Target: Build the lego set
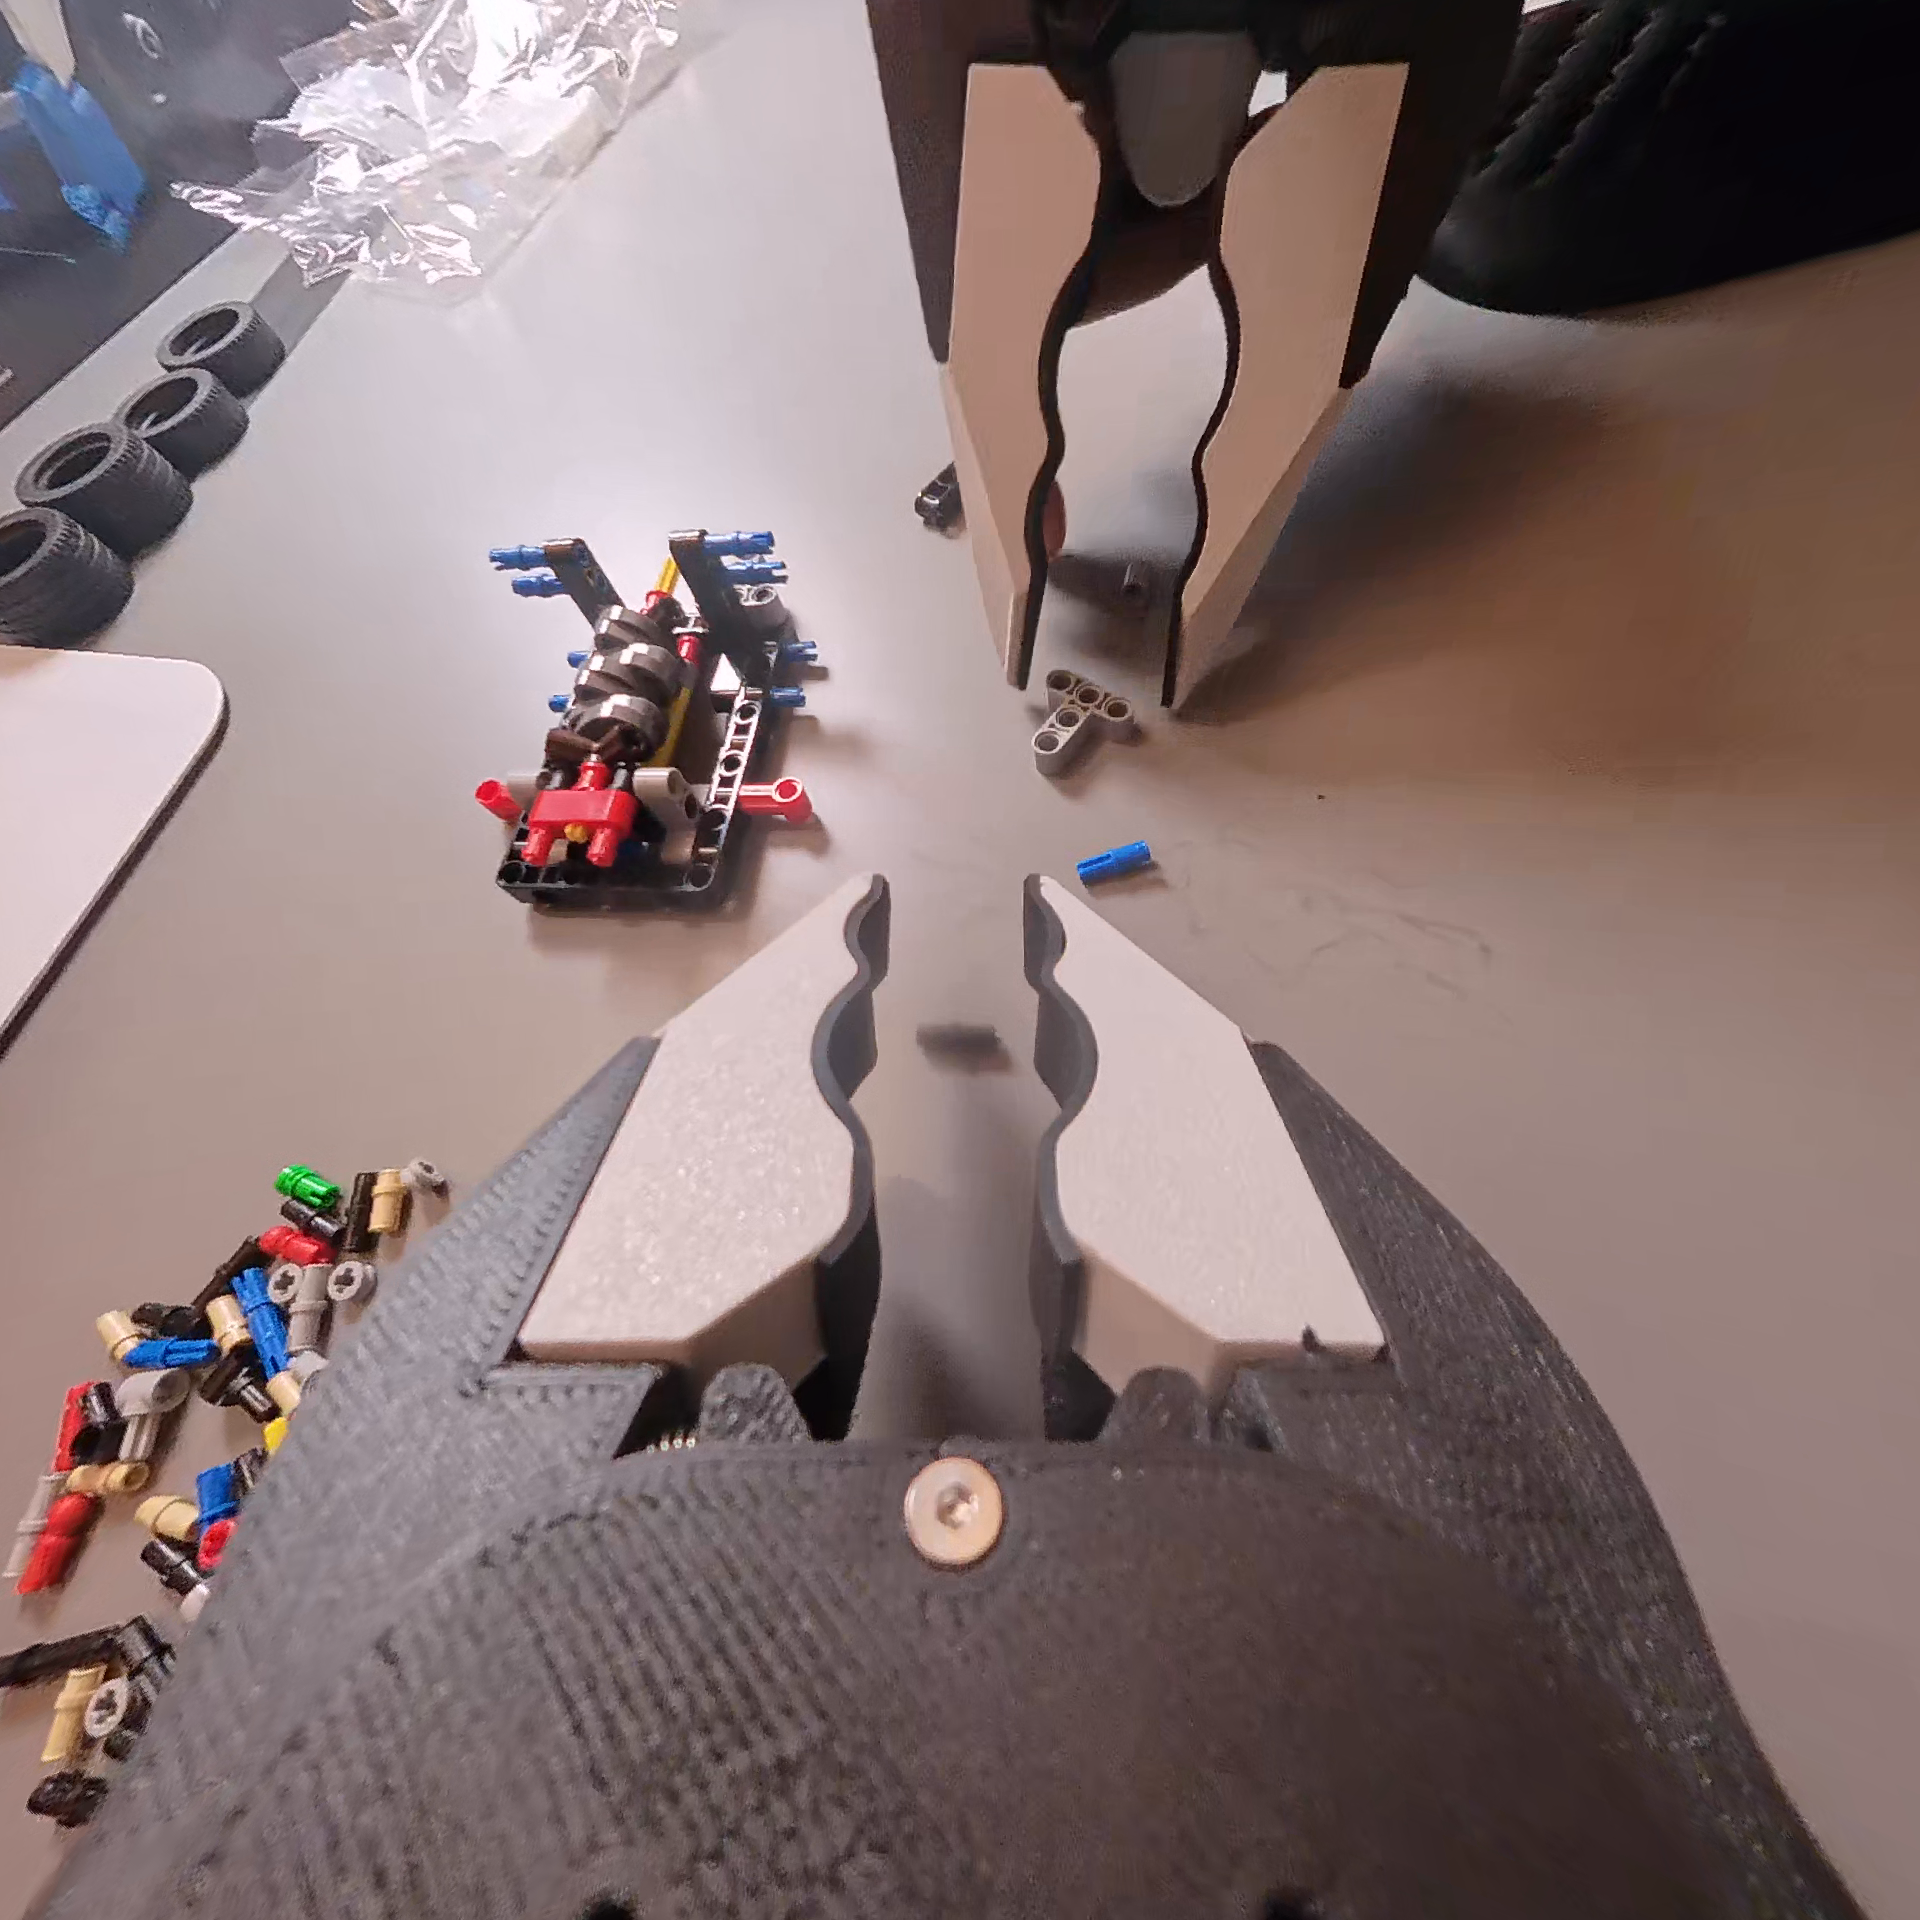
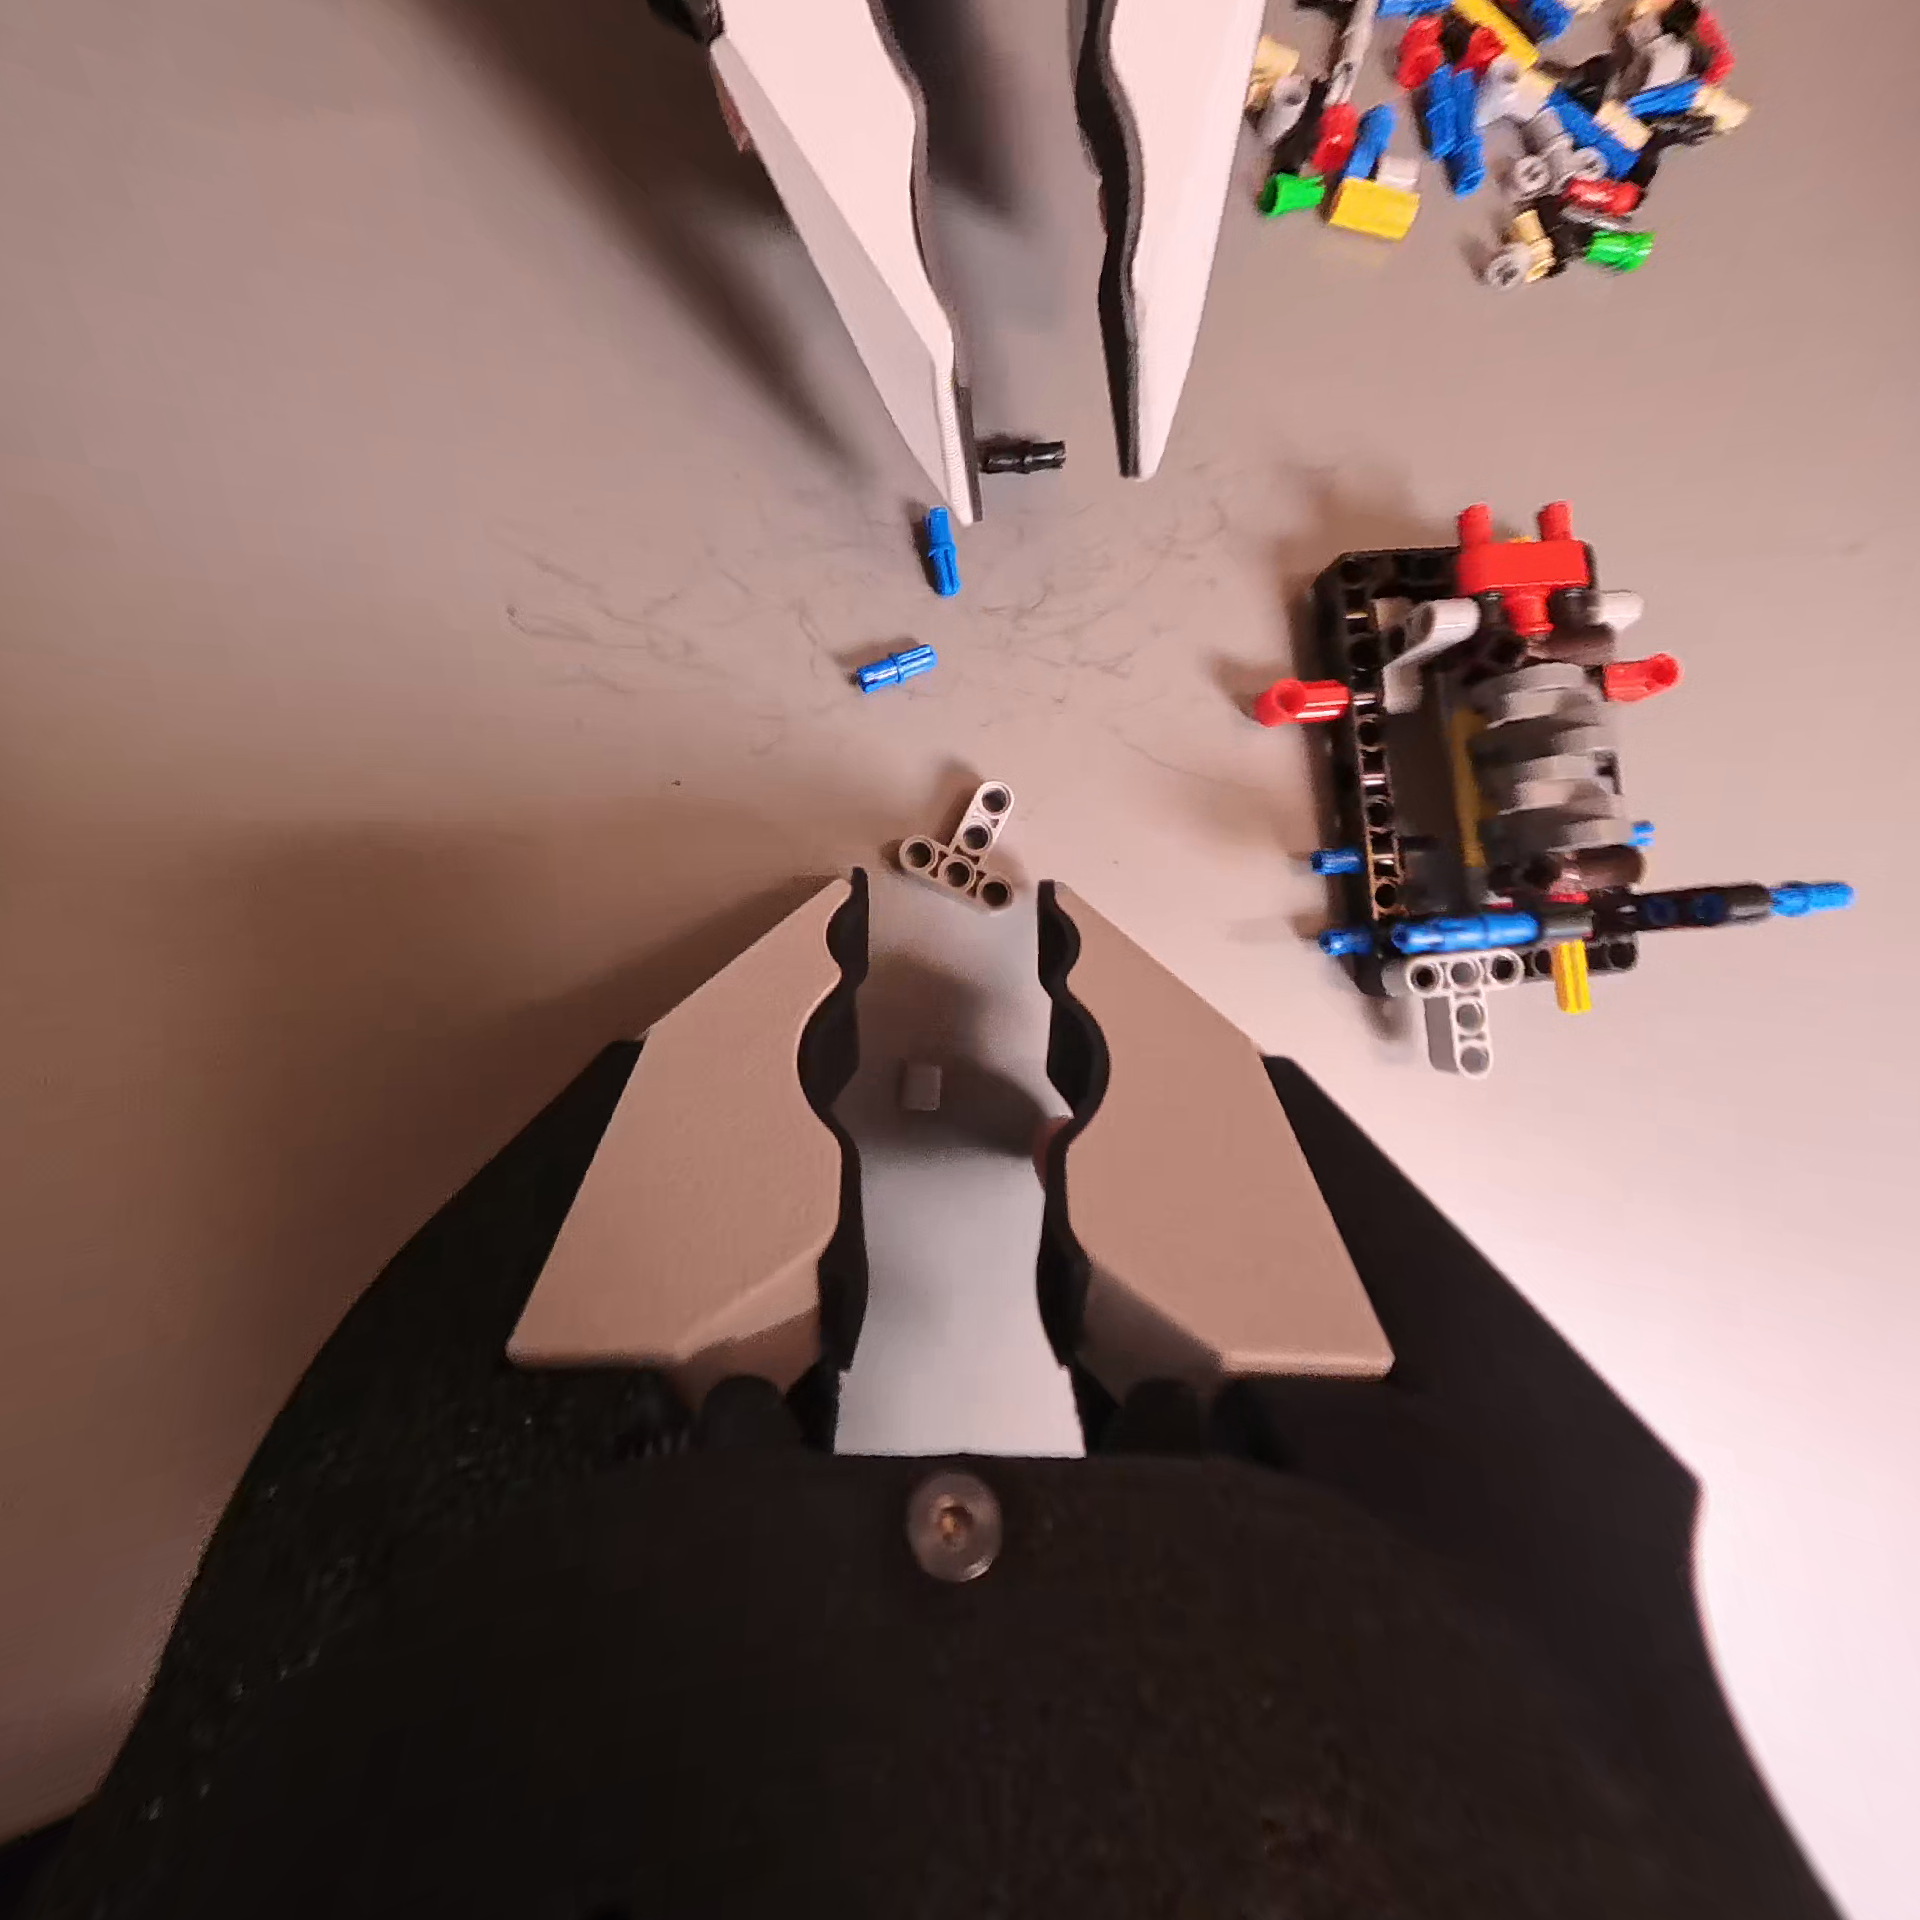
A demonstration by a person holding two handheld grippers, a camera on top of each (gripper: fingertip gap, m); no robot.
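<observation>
Facing each other across the grey counter (image 1: 1455,883), the two tools both stand with their jaws apart and nothing between the fingers. The left hand-held gripper (image 1: 956,894) hovers low over the counter, and a small black pin (image 1: 958,1039) lies on the surface in the gap between its fingers, untouched; in the right wrist view that same pin (image 2: 1023,455) sits just short of the far gripper's tips. The right hand-held gripper (image 2: 948,888) also hangs empty, its tips just near of a grey T-shaped beam (image 2: 961,852) that lies flat on the counter. Beyond the beam, two blue pins lie loose: one (image 2: 896,666) nearer the middle and another (image 2: 938,549) close beside the left gripper's finger. The partly built lego assembly (image 1: 649,727), a black frame carrying grey gear-like discs, red connectors and blue pins, rests on the counter to the left of both grippers in the left wrist view, well apart from them. A loose heap of small parts (image 1: 197,1361) in red, blue, tan, black and green lies at the near left. Farther left, four black tyres (image 1: 135,457) stand in a row, with crumpled clear plastic bags (image 1: 447,135) beyond them at the far left.
</observation>
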